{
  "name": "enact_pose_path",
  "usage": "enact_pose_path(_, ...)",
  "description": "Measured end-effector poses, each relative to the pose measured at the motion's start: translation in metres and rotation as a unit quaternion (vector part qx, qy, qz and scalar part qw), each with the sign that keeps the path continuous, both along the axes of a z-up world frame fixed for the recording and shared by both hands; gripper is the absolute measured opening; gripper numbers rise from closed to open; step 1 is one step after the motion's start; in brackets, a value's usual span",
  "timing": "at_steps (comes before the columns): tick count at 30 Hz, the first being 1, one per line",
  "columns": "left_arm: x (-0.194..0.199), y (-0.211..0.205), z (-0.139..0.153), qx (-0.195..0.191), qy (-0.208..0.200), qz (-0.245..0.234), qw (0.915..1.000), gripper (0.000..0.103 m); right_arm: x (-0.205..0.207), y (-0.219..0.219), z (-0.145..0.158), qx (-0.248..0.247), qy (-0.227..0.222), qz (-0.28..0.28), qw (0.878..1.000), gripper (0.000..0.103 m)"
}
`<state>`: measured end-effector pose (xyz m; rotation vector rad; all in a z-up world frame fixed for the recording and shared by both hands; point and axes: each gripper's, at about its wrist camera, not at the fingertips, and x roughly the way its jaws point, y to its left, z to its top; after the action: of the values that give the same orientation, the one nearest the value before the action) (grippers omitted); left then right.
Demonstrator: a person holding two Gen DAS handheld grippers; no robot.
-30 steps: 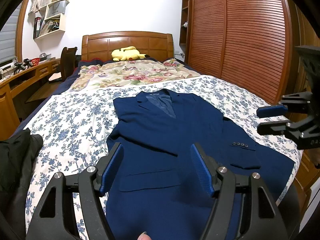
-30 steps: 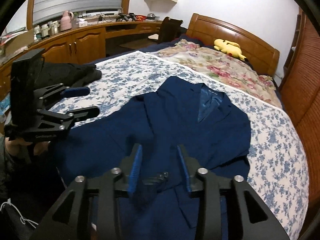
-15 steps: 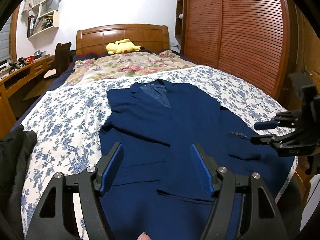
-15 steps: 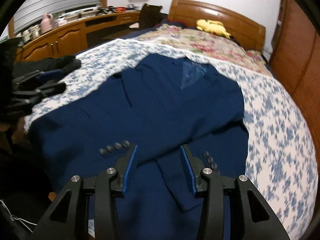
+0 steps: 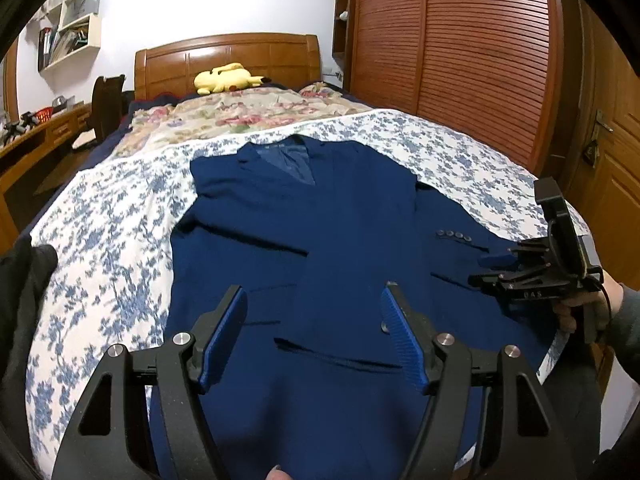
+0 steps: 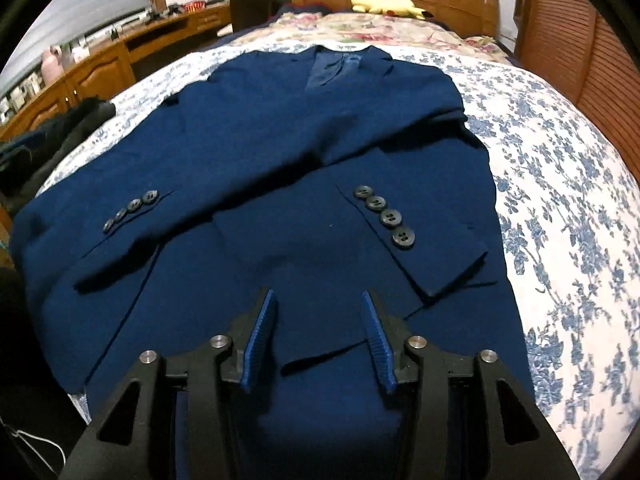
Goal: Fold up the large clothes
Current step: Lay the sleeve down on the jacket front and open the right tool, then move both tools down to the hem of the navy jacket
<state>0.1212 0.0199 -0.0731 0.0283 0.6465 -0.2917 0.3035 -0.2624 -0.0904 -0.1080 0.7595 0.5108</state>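
A navy wool-look jacket point(image 6: 320, 128) lies flat, front up, on the floral quilt point(image 6: 560, 184), both sleeves crossed over its chest, four dull buttons on each cuff. The left gripper point(image 5: 312, 320) hangs over the hem, its ribbed blue pads spreading, nothing between them. The right gripper point(image 6: 318, 334) has dropped close over the lower front since a second ago, jaws widening, empty.

Home bedroom: bed point(image 5: 120, 216) w/ wooden headboard point(image 5: 228, 56), floral quilt point(image 5: 248, 114), louvred wardrobe point(image 5: 452, 48), wall shelves point(image 5: 72, 36).
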Motion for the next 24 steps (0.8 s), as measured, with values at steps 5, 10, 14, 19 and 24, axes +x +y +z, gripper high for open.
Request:
enact_pose_path(5, -0.004, 0.012, -0.003, -0.003, 0.009, 0.021, 0.9997, 0.079, 0.002, 0.007, -0.003, -0.004, -0.01, -0.001, 1.0, 0.055)
enact_pose_path(10, -0.009, 0.035, -0.005, 0.011, 0.017, 0.058, 0.9981, 0.08, 0.003, 0.003, -0.012, 0.004, -0.024, 0.0, 1.0, 0.057)
enact_pose_path(14, -0.017, 0.057, -0.014, 0.017, 0.038, 0.082, 0.9957, 0.08, -0.001, -0.003, -0.015, 0.013, -0.031, 0.001, 0.999, 0.058)
enact_pose_path(19, -0.025, 0.078, -0.031, 0.026, 0.07, 0.11, 0.9911, 0.08, -0.004, -0.004, -0.017, 0.015, -0.038, -0.001, 0.999, 0.06)
enact_pose_path(24, -0.028, 0.097, -0.049, 0.036, 0.093, 0.135, 0.9858, 0.08, -0.006, -0.003, -0.018, 0.015, -0.041, -0.002, 0.999, 0.06)
